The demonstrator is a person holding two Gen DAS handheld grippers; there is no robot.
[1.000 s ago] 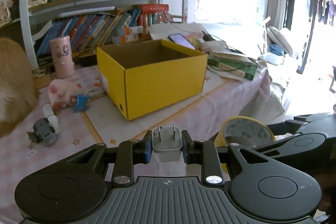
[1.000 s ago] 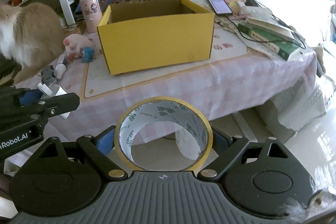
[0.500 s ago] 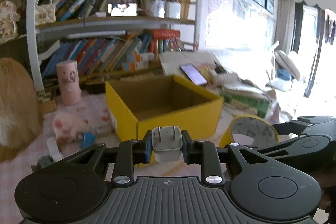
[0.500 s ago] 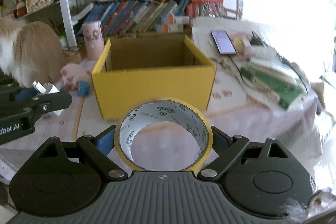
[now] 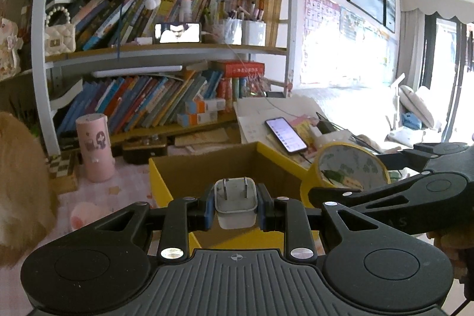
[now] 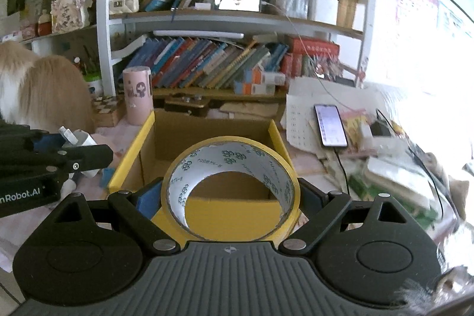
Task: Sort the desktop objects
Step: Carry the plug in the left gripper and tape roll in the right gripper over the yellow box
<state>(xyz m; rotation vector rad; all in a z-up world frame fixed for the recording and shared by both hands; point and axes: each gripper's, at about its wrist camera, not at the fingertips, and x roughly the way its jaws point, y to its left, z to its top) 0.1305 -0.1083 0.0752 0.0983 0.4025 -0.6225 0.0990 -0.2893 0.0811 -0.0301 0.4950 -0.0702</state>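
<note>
My left gripper [image 5: 236,208] is shut on a white plug adapter [image 5: 235,203], prongs up, held over the front edge of the open yellow cardboard box [image 5: 160,176]. My right gripper [image 6: 231,197] is shut on a yellow tape roll [image 6: 231,165], held over the near wall of the same box [image 6: 130,159]. The tape roll also shows in the left wrist view [image 5: 345,165], at the box's right side. The left gripper with the adapter [image 6: 78,138] shows at the left of the right wrist view, beside the box.
A pink cylinder [image 5: 93,147] and a pink plush toy [image 5: 86,215] lie left of the box. A fluffy animal [image 6: 44,91] sits far left. A phone [image 6: 330,125] on stacked papers and books lies right. Bookshelves [image 5: 148,99] stand behind.
Both grippers have moved forward and up toward the box, from off the table's front edge to above the box's near wall. Each keeps its hold.
</note>
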